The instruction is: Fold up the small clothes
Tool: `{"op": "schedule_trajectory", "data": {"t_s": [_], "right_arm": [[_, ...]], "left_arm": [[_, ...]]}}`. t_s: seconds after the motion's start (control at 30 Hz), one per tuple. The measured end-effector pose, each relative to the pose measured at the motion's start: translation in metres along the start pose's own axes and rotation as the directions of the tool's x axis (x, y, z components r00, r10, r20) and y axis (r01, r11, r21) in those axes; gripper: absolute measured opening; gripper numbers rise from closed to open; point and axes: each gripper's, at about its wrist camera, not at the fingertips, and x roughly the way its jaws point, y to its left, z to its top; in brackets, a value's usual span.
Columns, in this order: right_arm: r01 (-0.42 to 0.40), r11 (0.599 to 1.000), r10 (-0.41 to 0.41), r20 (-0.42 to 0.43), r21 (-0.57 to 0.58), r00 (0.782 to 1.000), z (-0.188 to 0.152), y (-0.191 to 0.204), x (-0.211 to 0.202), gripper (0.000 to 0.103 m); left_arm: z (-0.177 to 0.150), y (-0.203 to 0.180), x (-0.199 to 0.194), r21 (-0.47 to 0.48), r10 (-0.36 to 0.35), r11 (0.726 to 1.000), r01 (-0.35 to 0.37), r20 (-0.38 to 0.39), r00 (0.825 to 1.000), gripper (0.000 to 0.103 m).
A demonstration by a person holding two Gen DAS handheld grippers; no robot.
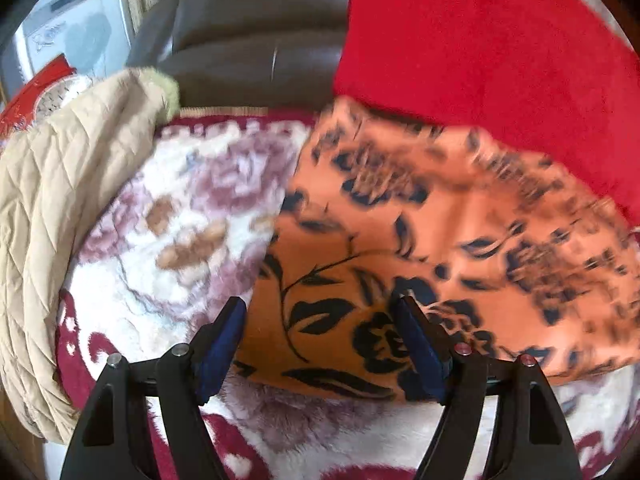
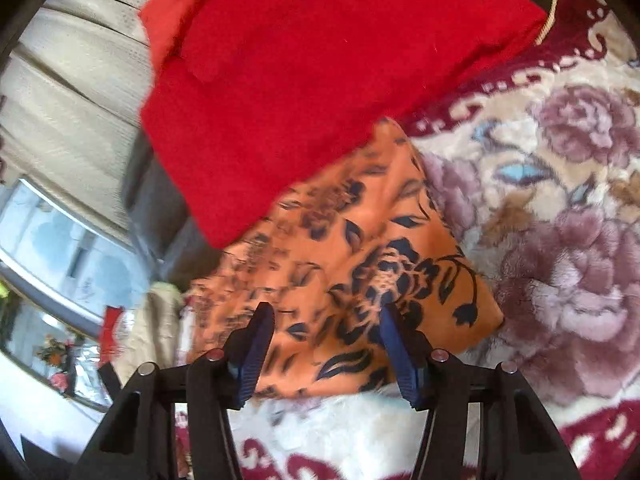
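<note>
An orange cloth with black flower print lies flat on a plush floral blanket. Its far edge is tucked under a red cloth. My left gripper hovers over the orange cloth's near corner, jaws wide open, the fabric lying loose below them. In the right wrist view the same orange cloth spreads under my right gripper, whose blue pads stand apart with nothing pinched. The red cloth covers the orange one's far side, and the blanket lies to the right.
A beige quilted jacket is heaped at the blanket's left edge. A dark brown sofa back rises behind. A white appliance stands far left. Pale ribbed upholstery and a glass-fronted cabinet sit left in the right wrist view.
</note>
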Motion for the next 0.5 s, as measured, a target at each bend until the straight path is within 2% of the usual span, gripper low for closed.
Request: {"op": "schedule_trajectory", "data": {"t_s": [0.03, 0.1, 0.27, 0.43, 0.5], "right_arm": [[0.038, 0.999, -0.038, -0.032, 0.022, 0.999, 0.000, -0.008, 0.013, 0.053], [0.043, 0.997, -0.040, -0.048, 0.058, 0.998, -0.003, -0.020, 0.023, 0.045], [-0.011, 0.998, 0.012, -0.008, 0.058, 1.000, -0.006, -0.023, 0.003, 0.045], [-0.097, 0.990, 0.095, 0.017, 0.106, 0.995, -0.017, -0.033, -0.021, 0.047], [-0.120, 0.984, 0.118, 0.029, 0.132, 0.993, -0.019, -0.041, -0.027, 0.052]], "left_arm": [[0.000, 0.002, 0.002, -0.017, -0.015, 1.000, 0.015, -0.005, 1.000, 0.080], [0.000, 0.004, 0.000, -0.019, -0.027, 0.999, 0.027, 0.000, 1.000, 0.080], [0.002, 0.012, -0.016, -0.057, -0.070, 0.996, 0.073, 0.059, 0.996, 0.080], [0.004, 0.010, -0.041, -0.059, -0.121, 0.989, 0.132, 0.164, 0.979, 0.080], [0.006, 0.007, -0.045, -0.046, -0.137, 0.988, 0.148, 0.185, 0.973, 0.080]]}}
